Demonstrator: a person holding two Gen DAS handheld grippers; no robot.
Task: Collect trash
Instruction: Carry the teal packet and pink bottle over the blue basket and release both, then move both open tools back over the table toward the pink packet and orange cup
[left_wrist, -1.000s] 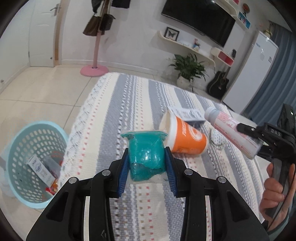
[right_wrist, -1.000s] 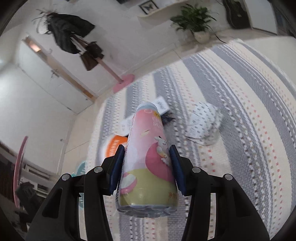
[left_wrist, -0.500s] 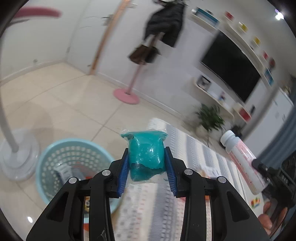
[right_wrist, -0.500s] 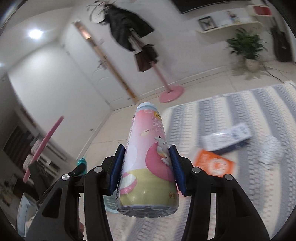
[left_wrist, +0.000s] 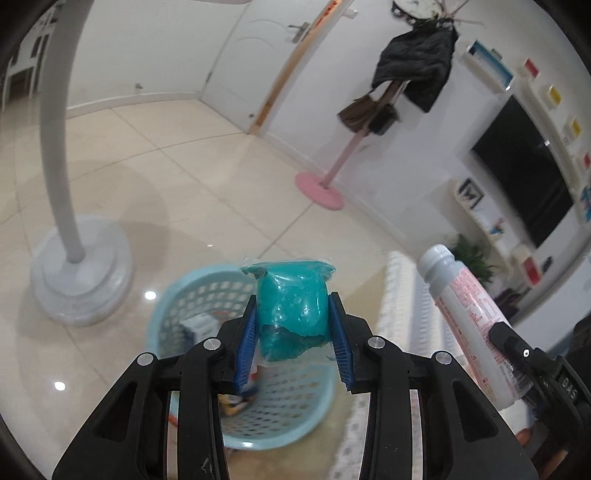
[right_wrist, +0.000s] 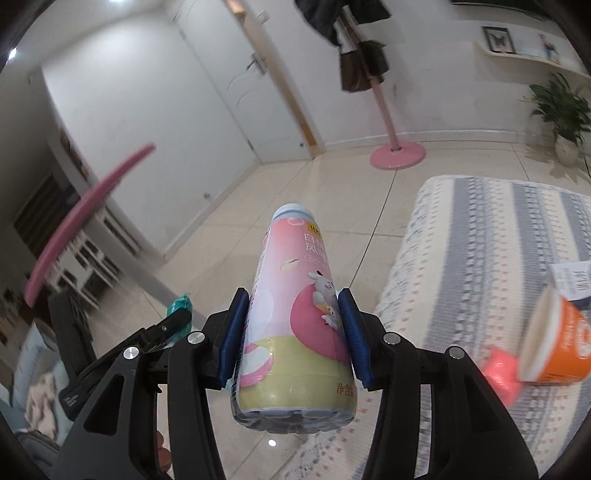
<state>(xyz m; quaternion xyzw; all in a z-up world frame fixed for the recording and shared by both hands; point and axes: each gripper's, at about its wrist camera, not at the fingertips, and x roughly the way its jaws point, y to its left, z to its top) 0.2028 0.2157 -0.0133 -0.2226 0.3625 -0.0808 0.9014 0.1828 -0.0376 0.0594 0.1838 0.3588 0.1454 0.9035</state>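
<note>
Swung away from the striped bedspread since the earlier frame, both grippers are now carried over the floor. Left wrist view: the left gripper is clamped on a teal packet, with the pale blue basket directly below and ahead; the left hand is judged nearer. Right wrist view: the right gripper is closed on a pink bottle, long axis along the fingers; the basket is not seen.

Even indoor light, glare spots on the floor tiles, motion blur, fisheye-bent edges.
</note>
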